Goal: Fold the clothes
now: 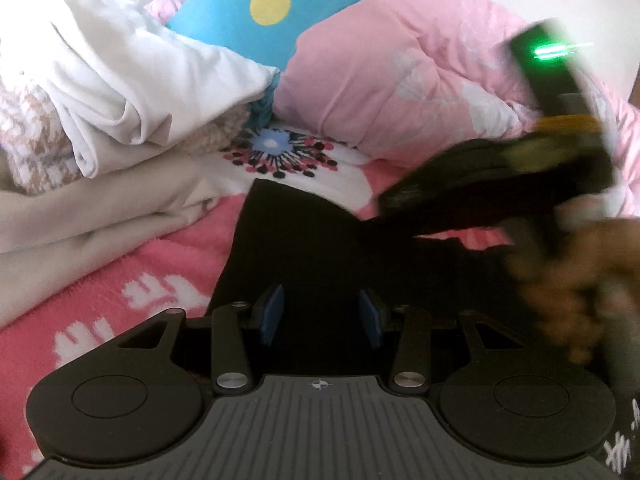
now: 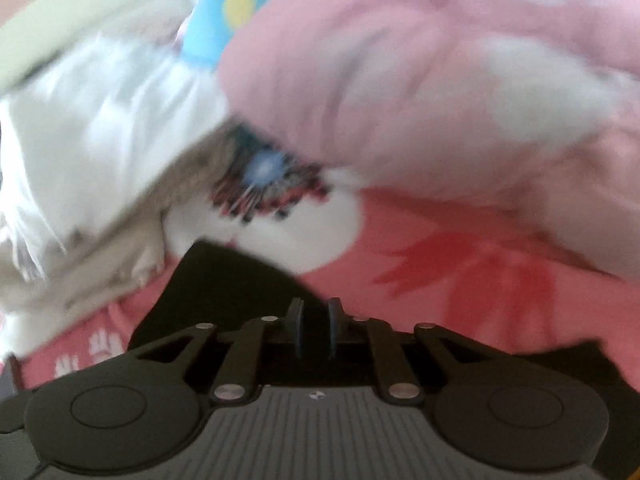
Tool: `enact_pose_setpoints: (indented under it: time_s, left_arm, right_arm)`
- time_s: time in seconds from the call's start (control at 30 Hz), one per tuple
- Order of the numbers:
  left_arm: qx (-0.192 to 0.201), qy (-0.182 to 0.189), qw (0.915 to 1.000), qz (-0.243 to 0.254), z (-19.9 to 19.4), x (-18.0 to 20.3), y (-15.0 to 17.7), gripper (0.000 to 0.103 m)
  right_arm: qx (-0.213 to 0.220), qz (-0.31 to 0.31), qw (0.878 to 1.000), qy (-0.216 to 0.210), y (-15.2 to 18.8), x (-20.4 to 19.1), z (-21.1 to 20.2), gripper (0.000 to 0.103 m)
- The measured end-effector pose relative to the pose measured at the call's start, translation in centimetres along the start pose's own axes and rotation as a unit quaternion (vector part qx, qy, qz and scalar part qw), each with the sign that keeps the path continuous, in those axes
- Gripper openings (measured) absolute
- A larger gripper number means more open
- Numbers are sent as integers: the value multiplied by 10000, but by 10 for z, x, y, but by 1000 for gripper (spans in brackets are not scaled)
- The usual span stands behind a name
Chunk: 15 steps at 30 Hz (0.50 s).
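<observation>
On the bed's far left, a pile of white and beige laundry [image 1: 100, 92] rests on the pink patterned blanket [image 1: 120, 280]. Next to it, at centre, a black garment [image 1: 304, 248] lies flat on the blanket. The left gripper [image 1: 320, 316] hovers over the near part of this garment, jaws wide apart, nothing between the blue pads [image 1: 272, 312]. Behind, a pink duvet [image 1: 400, 88] is bunched up. Further right, the right gripper [image 2: 316, 332], motion-blurred in the left wrist view, is held by a hand [image 1: 576, 280] above the garment; its jaws stand narrow, and whether they pinch fabric cannot be told.
</observation>
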<state>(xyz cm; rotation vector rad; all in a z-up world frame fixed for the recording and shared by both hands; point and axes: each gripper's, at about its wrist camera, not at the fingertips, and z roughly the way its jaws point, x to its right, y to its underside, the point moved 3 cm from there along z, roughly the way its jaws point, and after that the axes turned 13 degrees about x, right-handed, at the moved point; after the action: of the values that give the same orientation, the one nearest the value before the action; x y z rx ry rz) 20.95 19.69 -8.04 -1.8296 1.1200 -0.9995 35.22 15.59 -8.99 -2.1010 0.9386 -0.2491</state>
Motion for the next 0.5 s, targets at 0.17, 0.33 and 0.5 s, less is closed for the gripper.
enact_pose_setpoints:
  time_s: [0.17, 0.33, 0.5]
  left_arm:
    - [71, -75, 9999, 89, -3, 1, -1, 42]
    - [45, -118, 9997, -224, -6, -4, -4, 43]
    - [-31, -156, 9975, -682, -5, -9, -4, 44]
  right_arm:
    - [328, 514, 9980, 158, -15, 5, 10, 13]
    - [373, 416, 9982, -198, -18, -8, -22, 15]
    - [203, 168, 9975, -663, -19, -27, -30, 19]
